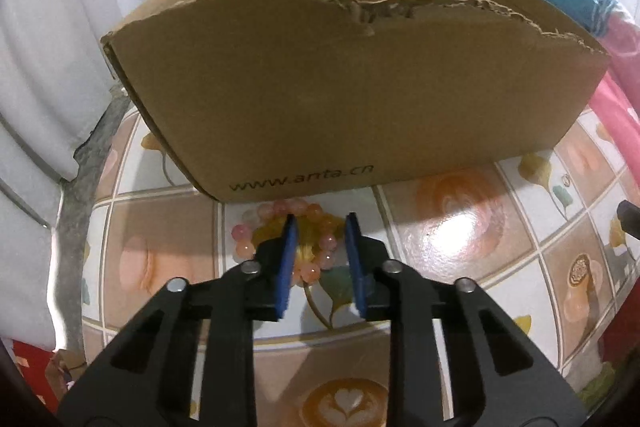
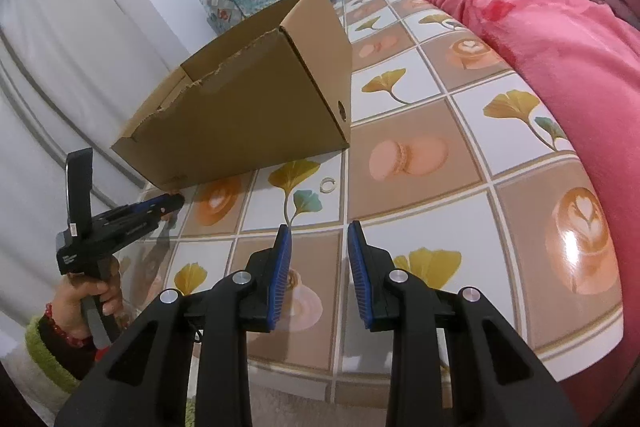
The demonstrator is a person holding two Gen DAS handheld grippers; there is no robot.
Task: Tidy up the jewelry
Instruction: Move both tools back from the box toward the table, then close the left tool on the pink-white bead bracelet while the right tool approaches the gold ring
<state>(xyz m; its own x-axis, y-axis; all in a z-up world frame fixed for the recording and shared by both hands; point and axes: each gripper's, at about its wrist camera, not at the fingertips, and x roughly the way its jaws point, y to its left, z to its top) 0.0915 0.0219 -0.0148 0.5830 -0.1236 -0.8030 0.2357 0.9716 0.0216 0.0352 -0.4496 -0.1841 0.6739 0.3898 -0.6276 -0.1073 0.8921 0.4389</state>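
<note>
Glossy tiled surface [image 1: 460,227], so things will slide. Bead bracelet [image 1: 280,239] lies flat, touching the foot of the box [image 1: 340,99]. Left hand-held gripper [image 1: 320,227] hangs over it, jaws apart, gripping nothing. I reckon closing now could just pinch one bead and skid the loop under the wall. Right hand-held gripper [image 2: 318,231] is open too, well apart from the small ring [image 2: 329,185].

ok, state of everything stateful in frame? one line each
left gripper: open, jaws straddling part of the bracelet
right gripper: open, empty, above the table
bead bracelet: on the table, against the box front
cardboard box: open-topped, front rim torn
ring: flat on the table, outside the box
</note>
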